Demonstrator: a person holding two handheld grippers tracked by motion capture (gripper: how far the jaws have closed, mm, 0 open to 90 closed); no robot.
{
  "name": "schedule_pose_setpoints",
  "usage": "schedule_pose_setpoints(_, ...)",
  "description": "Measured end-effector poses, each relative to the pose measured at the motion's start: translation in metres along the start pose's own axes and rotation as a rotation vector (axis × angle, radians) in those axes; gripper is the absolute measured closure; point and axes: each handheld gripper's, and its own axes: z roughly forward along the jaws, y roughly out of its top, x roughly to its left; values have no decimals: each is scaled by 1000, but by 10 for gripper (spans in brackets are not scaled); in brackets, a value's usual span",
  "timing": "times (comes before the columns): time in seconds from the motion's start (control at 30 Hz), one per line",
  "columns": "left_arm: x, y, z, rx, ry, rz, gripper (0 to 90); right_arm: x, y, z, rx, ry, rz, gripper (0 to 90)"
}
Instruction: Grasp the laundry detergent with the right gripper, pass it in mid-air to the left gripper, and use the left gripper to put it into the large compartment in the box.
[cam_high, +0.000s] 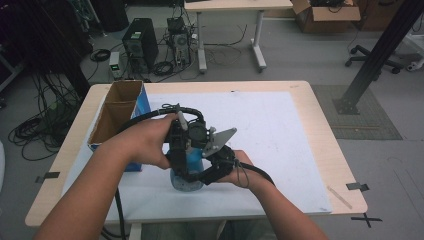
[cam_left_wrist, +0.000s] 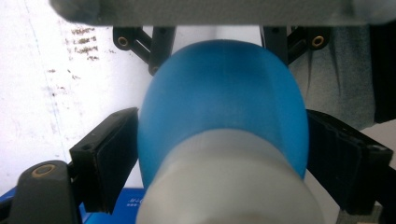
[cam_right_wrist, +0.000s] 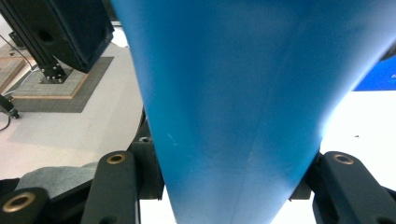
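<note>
1. Forearms enter low; both tongs meet at blue bottle (cam_high: 186, 167) standing on white worktop (cam_high: 280, 140).
2. Right tongs (cam_right_wrist: 219, 186) clamped on bottle body.
3. Left tongs (cam_left_wrist: 224, 154) around bottle's upper part, contact unclear.
4. Cardboard box (cam_high: 117, 112) stands left.

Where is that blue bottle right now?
In the high view the blue bottle stands near the table's front edge, between both grippers, just right of the open cardboard box.

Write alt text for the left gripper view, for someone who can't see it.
A blue bottle with a frosted white cap end sits between the left gripper's two black jaws, seen close up. The jaws flank its sides over a scuffed white table mat.
</note>
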Motion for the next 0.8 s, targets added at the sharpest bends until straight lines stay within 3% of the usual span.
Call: schedule_pose_setpoints(0.8,0,0,2,20,27,4,241,0,1,0,-7,-5,-2,458)
